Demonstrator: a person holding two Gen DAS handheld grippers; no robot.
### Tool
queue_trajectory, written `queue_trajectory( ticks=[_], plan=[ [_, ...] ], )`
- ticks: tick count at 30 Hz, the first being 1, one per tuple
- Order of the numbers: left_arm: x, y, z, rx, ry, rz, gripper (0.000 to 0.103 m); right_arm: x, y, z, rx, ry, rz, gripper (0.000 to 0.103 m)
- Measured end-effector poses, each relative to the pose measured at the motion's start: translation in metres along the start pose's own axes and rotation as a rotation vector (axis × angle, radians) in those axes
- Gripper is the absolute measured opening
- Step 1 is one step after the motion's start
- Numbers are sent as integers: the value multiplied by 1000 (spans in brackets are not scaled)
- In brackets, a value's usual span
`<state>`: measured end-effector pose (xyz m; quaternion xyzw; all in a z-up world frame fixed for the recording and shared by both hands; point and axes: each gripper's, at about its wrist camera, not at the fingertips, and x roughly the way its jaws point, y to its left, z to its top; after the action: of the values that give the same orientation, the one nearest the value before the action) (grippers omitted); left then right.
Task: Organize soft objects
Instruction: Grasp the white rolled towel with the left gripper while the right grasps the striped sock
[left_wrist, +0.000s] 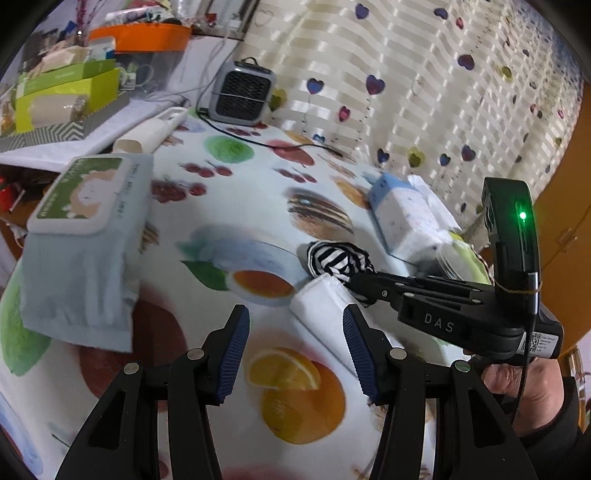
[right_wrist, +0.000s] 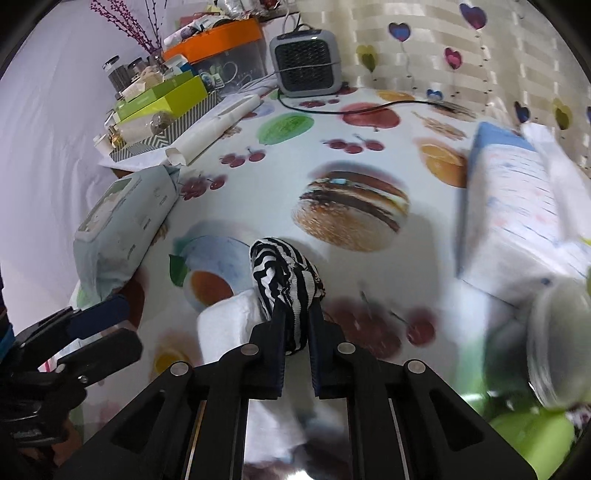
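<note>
Right gripper (right_wrist: 297, 325) fingers pinching striped cloth (right_wrist: 286, 284), likely lifting it for sorting; cloth bunching at worktop (right_wrist: 369, 155) centre, touching white folded cloth (right_wrist: 229, 321) at its 8 o'clock. Left gripper (left_wrist: 295, 354) fingers spreading wide, holding nothing, probably waiting to take white cloth next. Counting: one striped cloth, one white cloth, one wipes pack (left_wrist: 81, 236) at 9 o'clock, one tissue pack (left_wrist: 410, 218) at 2 o'clock.

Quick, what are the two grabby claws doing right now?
Left gripper: jaws open, holding nothing.
Right gripper: jaws shut on the striped cloth.
</note>
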<state>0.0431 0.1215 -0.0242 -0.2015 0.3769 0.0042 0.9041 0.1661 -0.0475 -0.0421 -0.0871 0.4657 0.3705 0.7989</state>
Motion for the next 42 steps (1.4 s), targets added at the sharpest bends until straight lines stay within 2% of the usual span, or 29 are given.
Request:
queue_trajectory(
  ticks=[4,8,12,17,25,31,35,38,42],
  plan=[
    [2,-6,-4,9,21,-13,52,-6,-3,-13,-1,20,-29,11],
    [13,-13,-11,23,76,-34,52,-13,-2,-25,6,28,6,11],
    [22,-21,-16,34,104,-39,53,-28,2,-31,8,-9,39,11],
    [33,-30,-21,28,138,-31,57,-54,-5,-32,28,-74,21,11],
    [46,-52,-21,71,155,-26,57,-83,-18,-37,70,-137,17,11],
    [50,-61,-22,111,128,25,57,-98,-24,-42,90,-165,12,11],
    [50,-62,-24,141,123,48,27,-108,-28,-44,100,-186,11,11],
    [43,-62,-23,145,107,49,19,-115,-30,-46,108,-201,12,11],
    [29,-64,-21,154,73,47,17,-125,-29,-51,113,-223,12,11]
  ],
)
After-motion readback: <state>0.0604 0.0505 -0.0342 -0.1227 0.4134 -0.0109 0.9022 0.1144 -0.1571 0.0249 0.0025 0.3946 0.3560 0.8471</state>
